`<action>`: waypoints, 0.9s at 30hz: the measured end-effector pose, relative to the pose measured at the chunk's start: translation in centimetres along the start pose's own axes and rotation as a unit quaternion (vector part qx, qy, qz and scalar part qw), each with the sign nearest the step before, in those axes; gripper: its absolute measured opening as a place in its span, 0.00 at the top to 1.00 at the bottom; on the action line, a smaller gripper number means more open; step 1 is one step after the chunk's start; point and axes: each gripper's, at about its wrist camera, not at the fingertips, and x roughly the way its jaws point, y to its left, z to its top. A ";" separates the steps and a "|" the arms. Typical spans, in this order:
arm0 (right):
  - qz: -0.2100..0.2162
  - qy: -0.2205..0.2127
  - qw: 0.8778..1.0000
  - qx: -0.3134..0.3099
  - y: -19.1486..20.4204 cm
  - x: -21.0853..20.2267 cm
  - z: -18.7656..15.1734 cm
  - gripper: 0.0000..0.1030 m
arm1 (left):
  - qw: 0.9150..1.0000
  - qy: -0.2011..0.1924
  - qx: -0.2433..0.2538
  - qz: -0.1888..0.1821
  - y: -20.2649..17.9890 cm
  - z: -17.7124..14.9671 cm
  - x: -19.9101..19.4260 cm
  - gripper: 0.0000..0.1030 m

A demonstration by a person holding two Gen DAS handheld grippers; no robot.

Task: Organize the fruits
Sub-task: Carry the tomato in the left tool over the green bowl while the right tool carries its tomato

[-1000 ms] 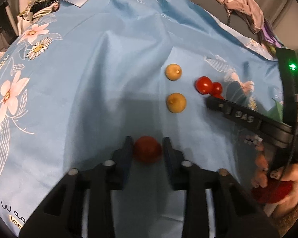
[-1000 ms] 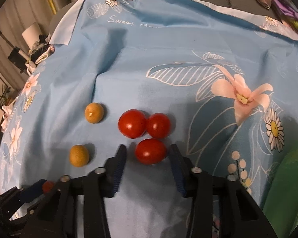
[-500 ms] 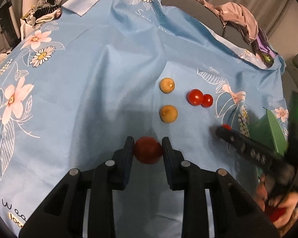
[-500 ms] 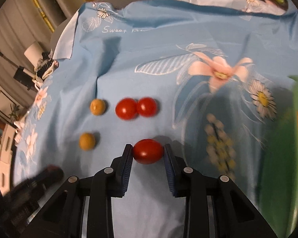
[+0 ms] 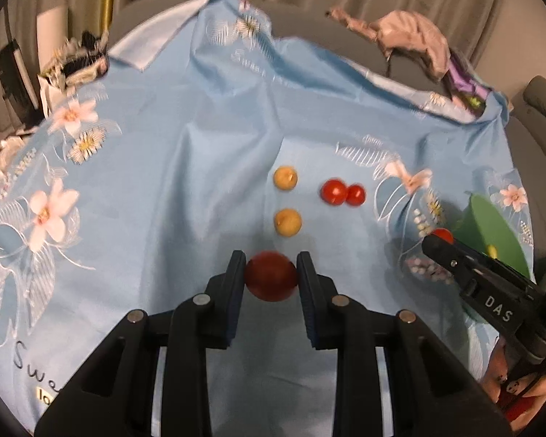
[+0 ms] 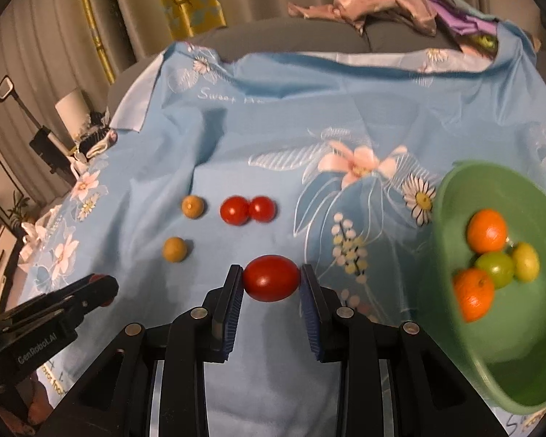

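Observation:
My left gripper (image 5: pixel 271 273) is shut on a dark red round fruit (image 5: pixel 271 281), held above the blue flowered cloth (image 5: pixel 185 167). My right gripper (image 6: pixel 272 280) is shut on an oval red tomato (image 6: pixel 272 283), also lifted. Two red tomatoes (image 6: pixel 246 210) lie touching on the cloth, with two tan round fruits (image 6: pixel 192 206) (image 6: pixel 174 250) to their left. They also show in the left wrist view: the tomatoes (image 5: pixel 343 192) and the tan fruits (image 5: pixel 285 178) (image 5: pixel 287 222). A green bowl (image 6: pixel 451 196) at the right holds two oranges (image 6: pixel 487 231) and greenish fruits (image 6: pixel 498 269).
The cloth covers a round table whose grey rim (image 6: pixel 273 36) shows at the back. Crumpled pink and purple clothes (image 6: pixel 382 3) lie at the far edge. Curtains and a lamp (image 6: pixel 69 105) stand beyond the left side. The green bowl (image 5: pixel 491 233) sits at the right in the left wrist view.
My right gripper shut on the oval tomato and lifted it away to the right, toward the green bowl. My left gripper rose and pulled back with its red fruit.

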 end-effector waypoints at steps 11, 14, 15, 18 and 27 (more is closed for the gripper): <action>0.009 -0.103 0.994 -0.015 -1.4 -7.4 1.4 0.69 | 0.996 -0.044 0.018 -0.081 -5.5 0.6 -4.8 0.72; -0.008 -0.125 0.992 -0.011 -2.5 -9.1 1.7 0.68 | 0.994 -0.059 0.035 -0.081 -8.4 1.0 -5.3 0.72; -0.013 -0.132 0.991 -0.007 -3.1 -9.6 1.8 0.68 | 0.993 -0.059 0.037 -0.090 -9.6 1.1 -5.4 0.72; -0.026 -0.145 0.989 0.010 -5.0 -10.6 1.8 0.68 | 0.989 -0.056 0.040 -0.131 -11.8 1.5 -5.4 0.72; -0.058 -0.154 0.981 0.105 -12.2 -12.6 1.2 0.68 | 0.982 -0.052 0.107 -0.144 -19.7 1.6 -3.4 0.72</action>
